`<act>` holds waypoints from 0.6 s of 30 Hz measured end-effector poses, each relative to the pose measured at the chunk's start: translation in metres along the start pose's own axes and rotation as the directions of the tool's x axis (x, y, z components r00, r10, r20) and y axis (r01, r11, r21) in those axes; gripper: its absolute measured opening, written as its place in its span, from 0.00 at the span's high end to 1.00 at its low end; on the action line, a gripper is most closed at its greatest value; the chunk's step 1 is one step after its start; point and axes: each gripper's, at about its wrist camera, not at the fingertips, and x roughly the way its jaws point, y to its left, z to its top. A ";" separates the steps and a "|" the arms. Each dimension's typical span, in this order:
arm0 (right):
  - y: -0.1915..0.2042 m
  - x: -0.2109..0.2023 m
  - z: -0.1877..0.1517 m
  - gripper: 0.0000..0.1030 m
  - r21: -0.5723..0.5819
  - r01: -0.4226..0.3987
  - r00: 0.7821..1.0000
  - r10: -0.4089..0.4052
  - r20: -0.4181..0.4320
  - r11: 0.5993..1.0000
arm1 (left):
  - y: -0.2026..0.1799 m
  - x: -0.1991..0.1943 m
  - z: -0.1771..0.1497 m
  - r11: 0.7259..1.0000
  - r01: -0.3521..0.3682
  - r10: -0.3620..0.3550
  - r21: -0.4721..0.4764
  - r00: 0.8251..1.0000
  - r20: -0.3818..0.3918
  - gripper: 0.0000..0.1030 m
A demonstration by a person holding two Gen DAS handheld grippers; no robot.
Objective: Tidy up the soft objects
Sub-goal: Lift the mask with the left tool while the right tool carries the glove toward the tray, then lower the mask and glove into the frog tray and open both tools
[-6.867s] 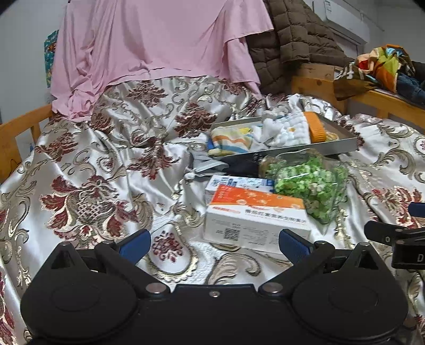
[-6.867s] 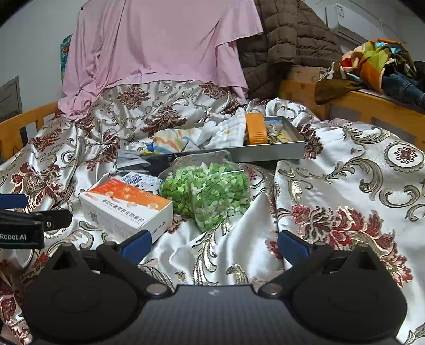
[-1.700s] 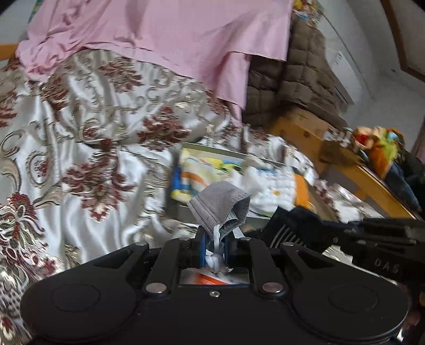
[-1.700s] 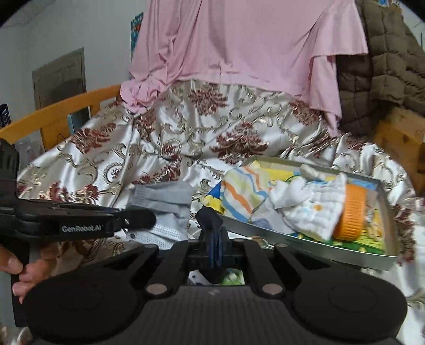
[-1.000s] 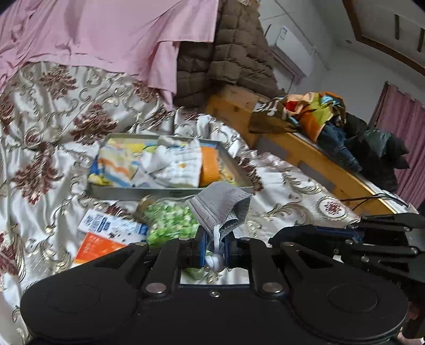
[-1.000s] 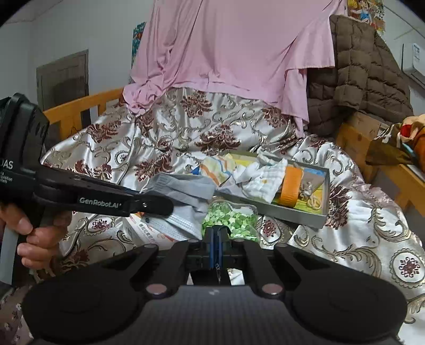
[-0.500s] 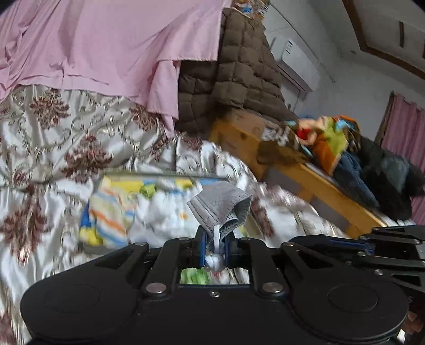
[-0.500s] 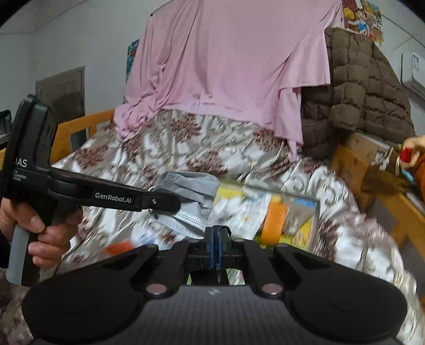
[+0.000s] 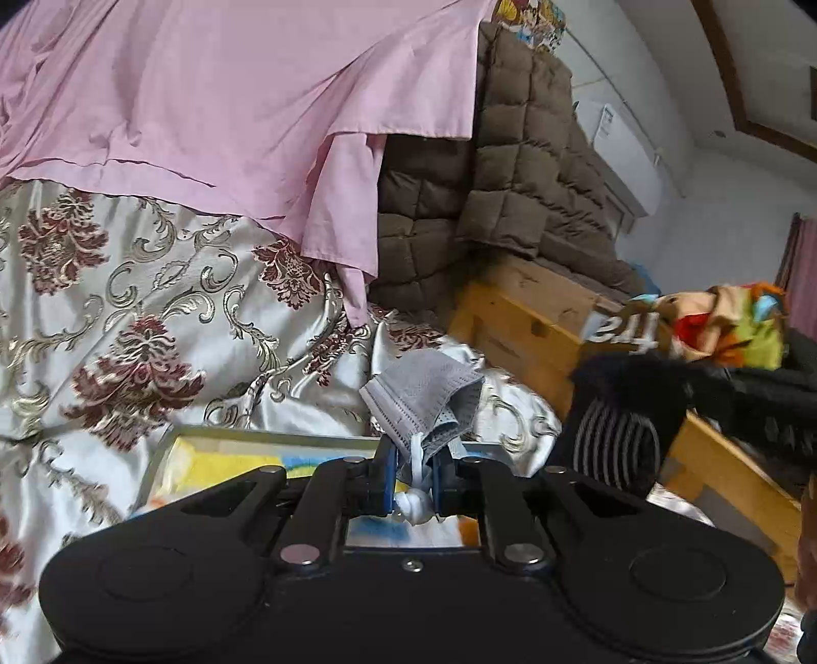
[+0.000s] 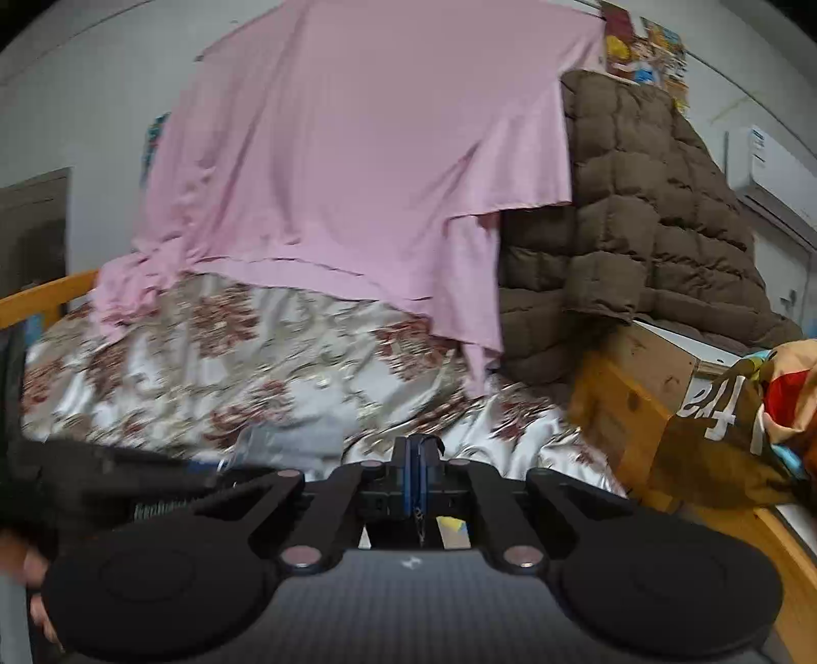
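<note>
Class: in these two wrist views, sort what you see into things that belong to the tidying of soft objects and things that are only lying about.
Belonging to the job:
- grey face mask, pinched in the left gripper
- black striped sock, hanging at the right gripper
- tray below

Lying about:
- pink sheet
- brown quilted coat
- patterned bedspread
- wooden bed frame

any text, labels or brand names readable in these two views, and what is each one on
White letters on the brown part of the colourful cloth bundle: upside down and partly folded away, not readable as a word.
Label on the white wall air conditioner: too small to read.
Colourful poster above the brown quilted jacket: too blurred.
</note>
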 end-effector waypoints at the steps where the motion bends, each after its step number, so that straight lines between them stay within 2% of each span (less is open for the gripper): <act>1: -0.003 0.012 -0.001 0.96 0.014 0.012 1.000 -0.012 -0.004 1.000 | 0.002 0.010 -0.001 1.000 -0.005 0.005 0.000 1.000 -0.003 0.87; 5: -0.014 0.054 -0.017 0.96 0.055 0.052 0.998 -0.050 -0.046 0.997 | 0.012 0.051 -0.008 0.999 -0.018 0.017 -0.036 0.999 -0.044 0.87; 10: -0.023 0.077 -0.041 0.96 0.079 0.066 0.992 -0.058 -0.108 0.995 | 0.022 0.085 -0.022 0.996 -0.019 0.011 -0.085 0.995 -0.095 0.86; 14: -0.028 0.086 -0.054 0.96 0.112 0.045 0.987 -0.027 -0.156 0.993 | 0.028 0.101 -0.033 0.992 -0.034 0.018 -0.118 0.990 -0.138 0.86; 18: -0.028 0.091 -0.066 0.95 0.124 0.023 0.984 0.000 -0.180 0.992 | 0.027 0.103 -0.042 0.994 -0.036 0.020 -0.099 0.987 -0.159 0.85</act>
